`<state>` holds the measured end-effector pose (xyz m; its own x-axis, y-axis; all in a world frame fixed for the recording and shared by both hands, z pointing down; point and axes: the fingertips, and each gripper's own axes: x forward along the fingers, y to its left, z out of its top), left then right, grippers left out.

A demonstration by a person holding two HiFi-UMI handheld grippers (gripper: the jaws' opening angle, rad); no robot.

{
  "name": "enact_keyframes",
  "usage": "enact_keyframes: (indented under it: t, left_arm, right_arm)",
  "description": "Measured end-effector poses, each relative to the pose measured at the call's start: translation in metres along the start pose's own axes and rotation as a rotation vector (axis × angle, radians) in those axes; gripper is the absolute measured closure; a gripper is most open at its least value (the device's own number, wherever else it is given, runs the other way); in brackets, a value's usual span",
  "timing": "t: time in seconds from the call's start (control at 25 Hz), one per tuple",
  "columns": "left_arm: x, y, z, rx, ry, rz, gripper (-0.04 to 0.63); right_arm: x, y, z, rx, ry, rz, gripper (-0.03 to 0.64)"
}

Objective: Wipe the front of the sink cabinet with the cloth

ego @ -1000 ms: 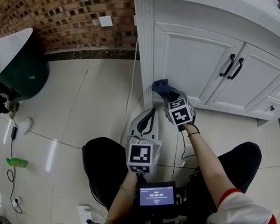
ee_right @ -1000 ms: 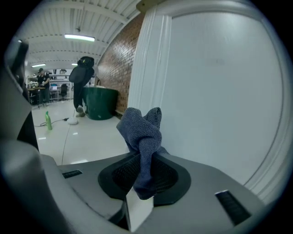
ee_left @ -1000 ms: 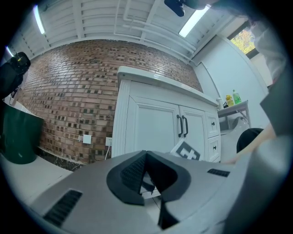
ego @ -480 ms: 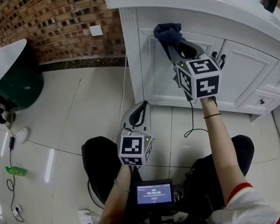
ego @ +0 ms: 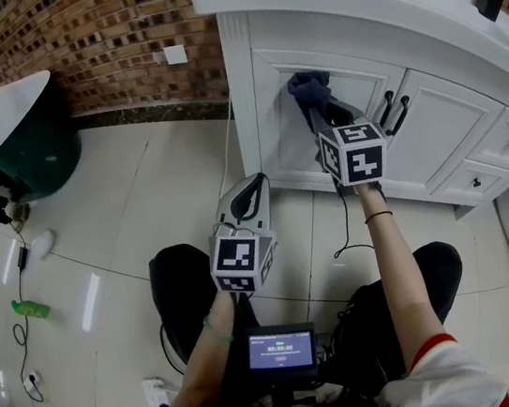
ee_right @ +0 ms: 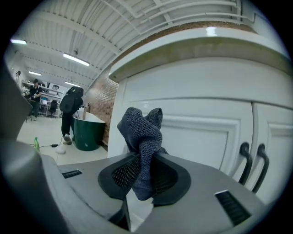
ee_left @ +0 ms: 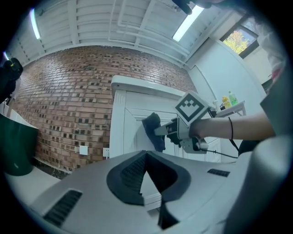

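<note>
A brick wall (ego: 70,45) can be seen behind a glossy tiled floor (ego: 142,214), where a green tub (ego: 31,136) with a white rim is parked on the left, a small green thing (ego: 24,310) and a power strip (ego: 160,392) are left lying near cables, and a white wall plate (ego: 175,55) is stuck on the bricks.

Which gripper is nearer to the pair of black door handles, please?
The right gripper, holding a dark blue cloth, is just left of the black handles; the left gripper hangs lower.

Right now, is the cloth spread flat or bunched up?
Bunched. The cloth sticks up in crumpled folds from the right gripper, whose jaws pinch its lower part, before the cabinet door.
</note>
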<state>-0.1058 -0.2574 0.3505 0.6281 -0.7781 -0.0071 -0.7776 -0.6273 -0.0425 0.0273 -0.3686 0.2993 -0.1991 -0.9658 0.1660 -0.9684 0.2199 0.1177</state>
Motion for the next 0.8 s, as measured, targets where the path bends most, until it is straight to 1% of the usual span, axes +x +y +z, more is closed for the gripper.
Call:
enact_keyframes:
  t: [0.12,0.52,0.72,0.8]
  left_arm:
    - [0.003,0.0,-0.008,-0.021,0.01,-0.002,0.575]
    - [0.008,0.003,-0.038,-0.062,0.055,0.013,0.575]
    - [0.009,0.007,-0.047,-0.07,0.068,0.019,0.575]
    - [0.008,0.008,-0.051,-0.073,0.075,0.02,0.575]
  right_arm:
    - [0.01,0.003,-0.045,0.03,0.066,0.008,0.549]
    - [0.045,0.038,-0.205,0.033,0.33,0.05,0.549]
    - [0.054,0.049,-0.266,0.002,0.457,0.07,0.549]
    - [0.057,0.051,-0.281,-0.012,0.496,0.077,0.549]
